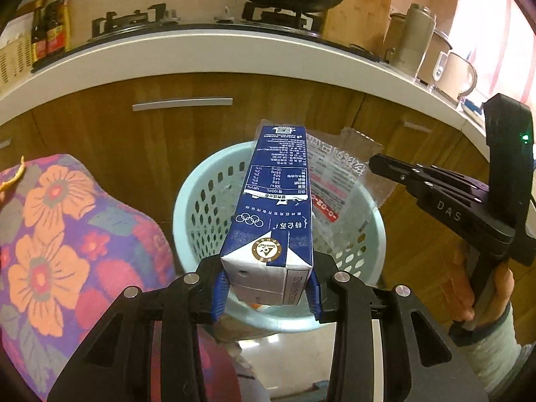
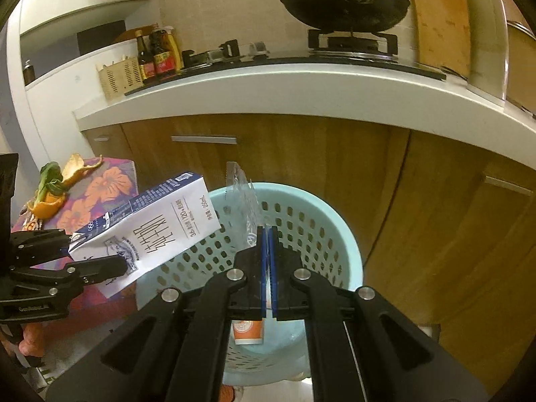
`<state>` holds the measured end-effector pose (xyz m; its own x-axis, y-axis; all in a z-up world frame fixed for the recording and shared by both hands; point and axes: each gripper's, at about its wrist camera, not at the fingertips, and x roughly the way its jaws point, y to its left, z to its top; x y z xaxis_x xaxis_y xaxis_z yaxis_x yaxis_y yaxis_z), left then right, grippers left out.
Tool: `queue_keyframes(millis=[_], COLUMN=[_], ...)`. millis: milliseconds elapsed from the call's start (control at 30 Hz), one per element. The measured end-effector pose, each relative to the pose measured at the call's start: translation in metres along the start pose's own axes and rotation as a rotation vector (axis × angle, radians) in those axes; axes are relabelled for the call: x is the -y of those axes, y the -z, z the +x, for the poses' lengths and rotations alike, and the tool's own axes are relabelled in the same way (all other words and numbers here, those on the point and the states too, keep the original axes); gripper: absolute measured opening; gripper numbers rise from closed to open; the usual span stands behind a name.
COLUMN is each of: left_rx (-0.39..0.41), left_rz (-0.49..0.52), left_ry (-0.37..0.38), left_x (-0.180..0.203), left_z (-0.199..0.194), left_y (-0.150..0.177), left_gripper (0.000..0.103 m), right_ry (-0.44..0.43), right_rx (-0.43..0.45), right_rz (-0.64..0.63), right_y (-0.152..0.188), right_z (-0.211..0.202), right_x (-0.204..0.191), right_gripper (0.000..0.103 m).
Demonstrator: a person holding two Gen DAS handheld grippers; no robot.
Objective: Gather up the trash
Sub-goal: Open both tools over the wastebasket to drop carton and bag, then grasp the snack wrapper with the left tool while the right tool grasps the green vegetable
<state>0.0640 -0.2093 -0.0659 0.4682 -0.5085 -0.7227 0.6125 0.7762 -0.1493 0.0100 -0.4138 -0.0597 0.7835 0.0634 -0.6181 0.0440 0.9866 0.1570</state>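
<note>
Kitchen: white counter (image 2: 301, 90) with a wok (image 2: 345, 3) on the stove, wood cabinets below, pale blue perforated basket (image 2: 335, 234) on the floor in front. Far left, floral cloth (image 1: 67, 234) carrying orange peel (image 2: 50, 207) and a green scrap, still uncollected. Left gripper (image 1: 268, 288): fingers pinching the base of the blue-white milk carton (image 1: 274, 201), carton tilted up and forward, far end over the basket's rim area. Right gripper (image 2: 267, 261): fingers pressed together on a thin clear plastic wrapper (image 2: 243, 201), hanging over the basket opening. An orange-labelled item (image 2: 248, 330) is already at the bottom. Step looks like the drop. Suggest: carry the carton further over the centre before opening, since its base looks closer to the near rim, and it could tip out. Wrapper is light; lower it inside before letting go.
</note>
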Motion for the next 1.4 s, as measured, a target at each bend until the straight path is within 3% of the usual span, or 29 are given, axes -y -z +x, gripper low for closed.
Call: queue_keyframes(millis=[100, 200, 233, 333, 600, 933, 1267, 1400], left_rx=[0.006, 0.011, 0.017, 0.033, 0.104, 0.221, 0.312, 0.332], left_rz=[0.008, 0.016, 0.019, 0.016, -0.034, -0.125, -0.351, -0.491], left_ry=[-0.043, -0.068, -0.072, -0.061, -0.062, -0.142, -0.424, -0.449], left_x=[0.004, 0.005, 0.005, 0.004, -0.014, -0.056, -0.145, -0.187], left_z=[0.005, 0.005, 0.003, -0.005, -0.045, -0.120, -0.223, -0.250], left_y=[-0.001, -0.001, 0.000, 0.002, 0.013, 0.037, 0.104, 0.138], left_gripper=[0.036, 0.048, 0.049, 0.052, 0.057, 0.059, 0.070, 0.070], right_ry=[0.002, -0.003, 0.004, 0.000, -0.037, -0.177, -0.360, -0.437], right_rx=[-0.024, -0.048, -0.052, -0.046, -0.007, 0.064, 0.091, 0.080], right_rz=[0.022, 0.037, 0.035, 0.026, -0.021, -0.177, -0.327, -0.347], right_y=[0.000, 0.003, 0.003, 0.005, -0.006, -0.026, -0.031, -0.032], right_z=[0.004, 0.008, 0.008, 0.005, -0.010, -0.031, -0.017, -0.003], right_x=[0.005, 0.010, 0.010, 0.006, -0.025, -0.122, -0.245, -0.284], right_gripper=[0.001, 0.005, 0.009, 0.036, 0.042, 0.048, 0.051, 0.051])
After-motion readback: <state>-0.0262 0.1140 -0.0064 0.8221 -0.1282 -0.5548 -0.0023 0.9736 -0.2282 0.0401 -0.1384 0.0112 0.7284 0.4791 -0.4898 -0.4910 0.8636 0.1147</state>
